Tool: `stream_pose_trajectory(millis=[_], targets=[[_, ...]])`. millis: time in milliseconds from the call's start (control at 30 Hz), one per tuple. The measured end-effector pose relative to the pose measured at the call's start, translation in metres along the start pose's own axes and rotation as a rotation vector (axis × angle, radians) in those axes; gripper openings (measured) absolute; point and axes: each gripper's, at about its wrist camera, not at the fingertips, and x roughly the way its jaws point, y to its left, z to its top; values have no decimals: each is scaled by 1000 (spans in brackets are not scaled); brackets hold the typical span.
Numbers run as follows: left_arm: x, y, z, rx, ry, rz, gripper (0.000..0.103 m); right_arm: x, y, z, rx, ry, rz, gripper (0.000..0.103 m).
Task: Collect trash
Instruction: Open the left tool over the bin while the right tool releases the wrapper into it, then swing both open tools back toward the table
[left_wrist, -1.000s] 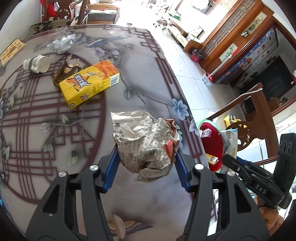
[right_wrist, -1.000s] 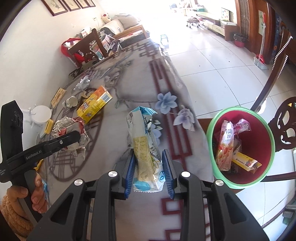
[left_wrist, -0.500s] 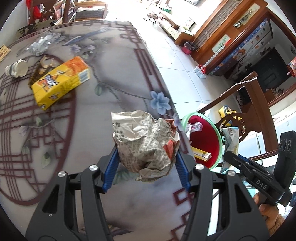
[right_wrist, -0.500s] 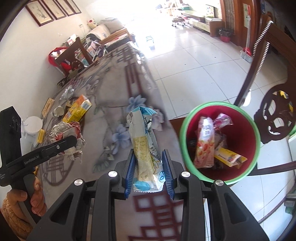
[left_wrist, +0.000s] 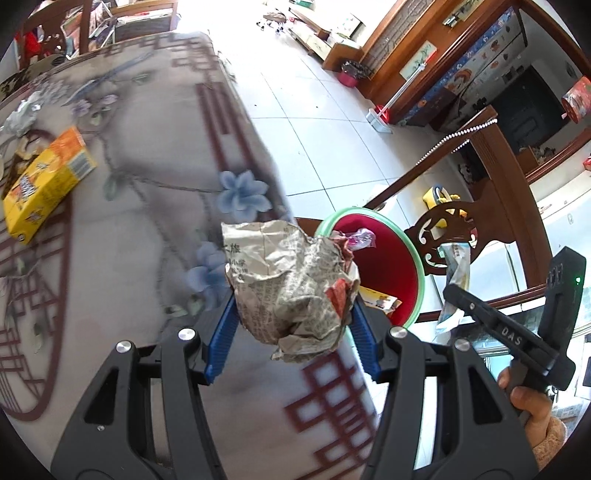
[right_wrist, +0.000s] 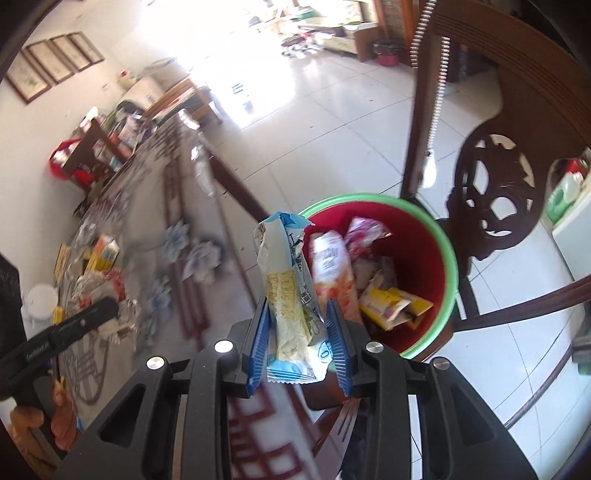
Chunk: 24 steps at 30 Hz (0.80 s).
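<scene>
My left gripper (left_wrist: 291, 325) is shut on a crumpled newspaper ball (left_wrist: 291, 288) and holds it above the table's right edge, close to the red bin with a green rim (left_wrist: 417, 266). My right gripper (right_wrist: 299, 332) is shut on a blue-and-white snack wrapper (right_wrist: 291, 291), held upright just left of the red bin (right_wrist: 448, 266), which holds several wrappers. The right gripper (left_wrist: 461, 291) with its wrapper also shows in the left wrist view, beyond the bin. The left gripper (right_wrist: 110, 314) with the paper shows at the left of the right wrist view.
A yellow carton (left_wrist: 44, 184) and crumpled foil (left_wrist: 22, 114) lie on the patterned table (left_wrist: 129, 277). A dark carved wooden chair (right_wrist: 495, 195) stands right behind the bin. White tiled floor (left_wrist: 314, 122) lies past the table's edge.
Both grippers have moved right toward the bin with their loads. The table has slid left in both views and the bin looms nearer.
</scene>
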Motion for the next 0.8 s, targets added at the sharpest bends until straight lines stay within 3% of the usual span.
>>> stream_pose_trajectory(millis=[67, 267, 433, 500, 700, 800], targets=[[9, -14, 5, 22, 10, -7, 54, -3, -10, 3, 22, -26, -8, 56], [41, -68, 19, 131, 41, -57, 54, -11, -37, 9, 59, -54, -39, 70], [65, -112, 27, 227, 59, -103, 62, -24, -60, 7, 114, -72, -81, 75], [69, -120, 29, 239, 56, -103, 79, -29, -66, 5, 125, -73, -105, 75], [63, -113, 30, 209, 41, -93, 80, -36, -62, 1, 117, -85, -120, 76], [48, -88, 29, 163, 17, -68, 80, -30, -49, 3, 95, -69, -102, 76]])
